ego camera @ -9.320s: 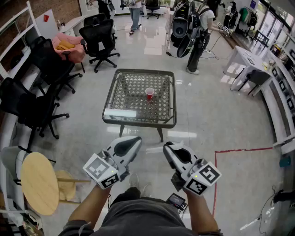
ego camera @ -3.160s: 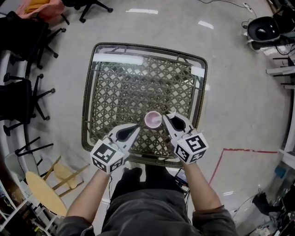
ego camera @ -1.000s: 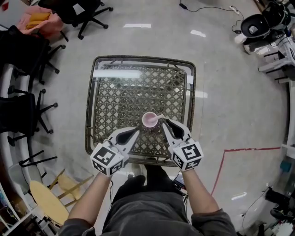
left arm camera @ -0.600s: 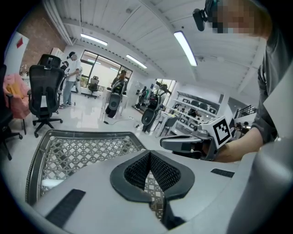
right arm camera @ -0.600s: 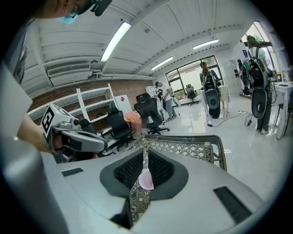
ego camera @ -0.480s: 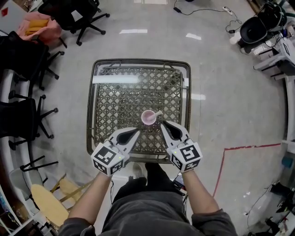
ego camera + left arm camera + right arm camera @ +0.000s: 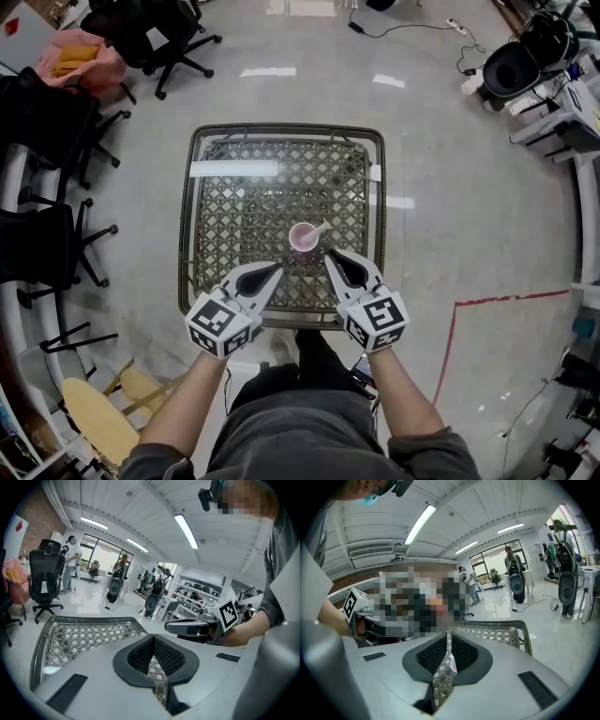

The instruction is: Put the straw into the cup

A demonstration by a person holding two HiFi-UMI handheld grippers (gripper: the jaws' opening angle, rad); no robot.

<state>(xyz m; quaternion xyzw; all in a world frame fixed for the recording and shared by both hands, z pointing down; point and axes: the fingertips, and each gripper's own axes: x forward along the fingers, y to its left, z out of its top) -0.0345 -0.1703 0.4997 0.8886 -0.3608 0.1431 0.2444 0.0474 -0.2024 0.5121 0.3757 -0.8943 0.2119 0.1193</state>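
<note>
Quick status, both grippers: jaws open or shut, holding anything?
Left gripper: jaws shut, holding nothing.
Right gripper: jaws shut, holding nothing; the straw sits in the cup.

The table (image 7: 216, 187) is lying open all round the cup (image 7: 303, 236), the only obstacle, which is standing just ahead of the left gripper (image 7: 273, 268) and right gripper (image 7: 331, 256).

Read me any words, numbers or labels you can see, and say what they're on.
No readable text in any view.
Left gripper cube and right gripper cube: black-and-white square patterns, no letters.
Cup: no print visible.
Red mark on the white board: too small to read.
</note>
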